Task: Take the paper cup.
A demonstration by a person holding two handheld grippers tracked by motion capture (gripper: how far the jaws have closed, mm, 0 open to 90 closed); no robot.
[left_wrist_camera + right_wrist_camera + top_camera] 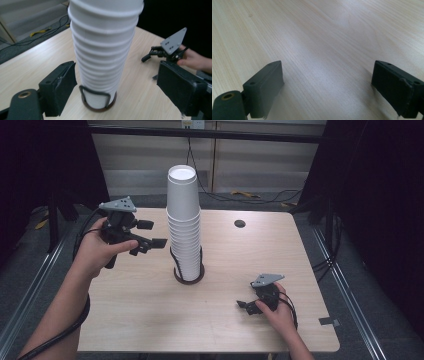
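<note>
The left gripper [115,85], jaws spread wide, faces the cup stack [184,227], upright in a ring holder [189,276] mid-table. To grip well, I'd centre both jaws first. The right gripper [248,306] rests released near the table [140,315] edge.

- The left gripper [150,242] is black, with blocky flat-faced jaws, a brass-ringed hole near one jaw's base, and a grey three-cornered plate on top dotted with small holes.
- The right gripper [245,305] is black too, with the same grey plate.
- A thick black cable [60,332] trails from the left one.
- Both forearms are bare, with no sleeves.
</note>
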